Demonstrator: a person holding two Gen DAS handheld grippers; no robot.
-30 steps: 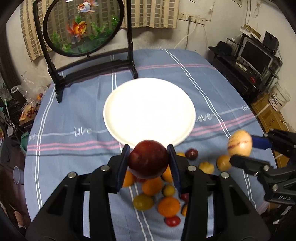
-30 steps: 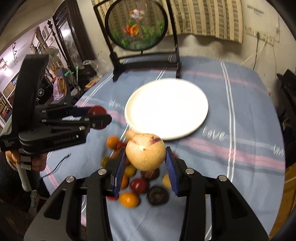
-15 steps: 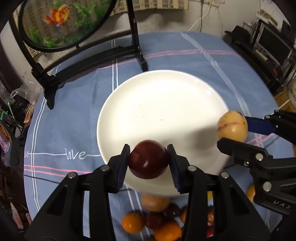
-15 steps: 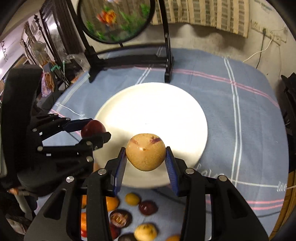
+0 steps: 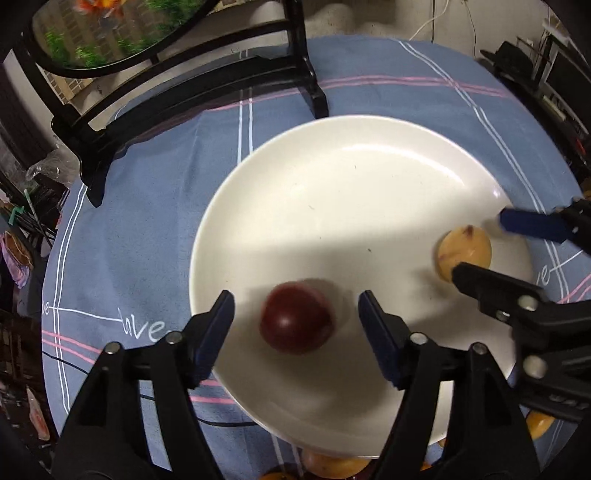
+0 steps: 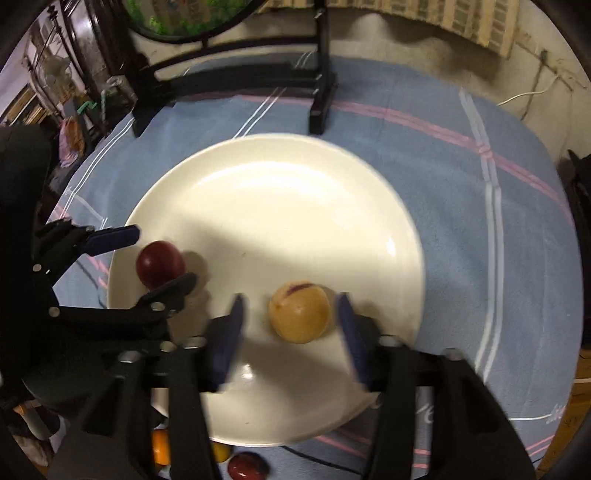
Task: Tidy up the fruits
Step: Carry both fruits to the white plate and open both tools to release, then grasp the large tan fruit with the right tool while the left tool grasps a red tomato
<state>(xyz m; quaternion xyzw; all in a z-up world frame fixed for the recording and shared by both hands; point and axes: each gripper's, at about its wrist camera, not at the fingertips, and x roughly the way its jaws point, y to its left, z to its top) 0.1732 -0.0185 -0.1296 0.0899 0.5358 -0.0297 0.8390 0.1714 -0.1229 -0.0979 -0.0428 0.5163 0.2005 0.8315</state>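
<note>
Resting now on the white plate [image 5: 369,177]: red plum [image 5: 297,316] at seven o'clock, yellow fruit [image 6: 299,312] at five, both released. Left gripper [image 5: 295,325] and right gripper [image 6: 290,325] spread wide (fingers motion-blurred). Leftover fruits [image 6: 246,466] mostly cut off below.

Indoor light falls from above and behind, casting broad gripper shadows across the plate [image 5: 369,192], whose far rim shows glare. Both views are motion-blurred, strongly fisheye-bent, with dark vignetted corners.

Table: blue striped tablecloth [image 5: 155,206]
Back: round fish picture [image 5: 110,33] on black stand [image 6: 317,92]
Wall: pale, striped curtain [image 6: 461,18]
</note>
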